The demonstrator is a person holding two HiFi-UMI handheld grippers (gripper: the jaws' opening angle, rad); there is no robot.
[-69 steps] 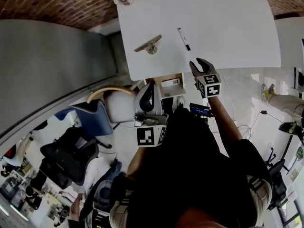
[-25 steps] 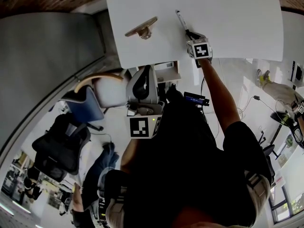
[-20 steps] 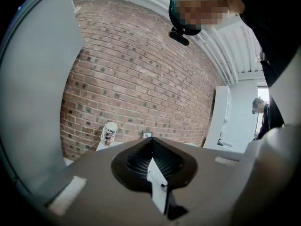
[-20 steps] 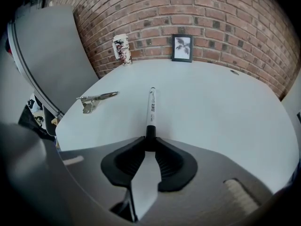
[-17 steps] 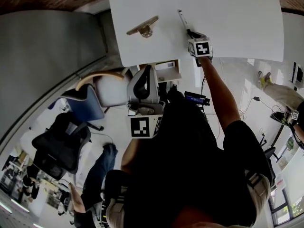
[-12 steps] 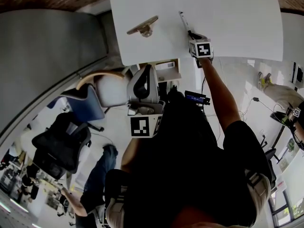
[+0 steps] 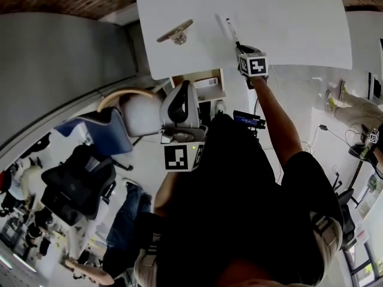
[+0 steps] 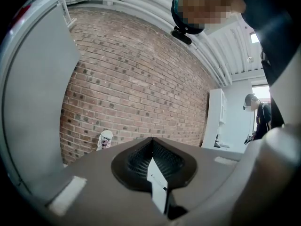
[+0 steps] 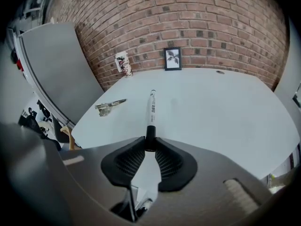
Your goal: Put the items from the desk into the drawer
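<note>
Marker: a slim white pen [image 9: 152, 108] with a dark cap, held out ahead above the counter [image 9: 225, 107].
Right gripper [image 9: 149, 144]: its fingers [image 9: 170, 161] pinch the pen's cap end from both sides.
Left gripper [image 8: 151, 142]: fingers pressed together on nothing.
Handling: we judge the pen light, stiff, smooth and round. Held at one end it may swivel or slip, so we would take it nearer the middle.
Drawer [image 7: 200, 82]: open below the counter's near edge.
Metal tool [image 9: 109, 106]: lies on the counter, well apart.
</note>
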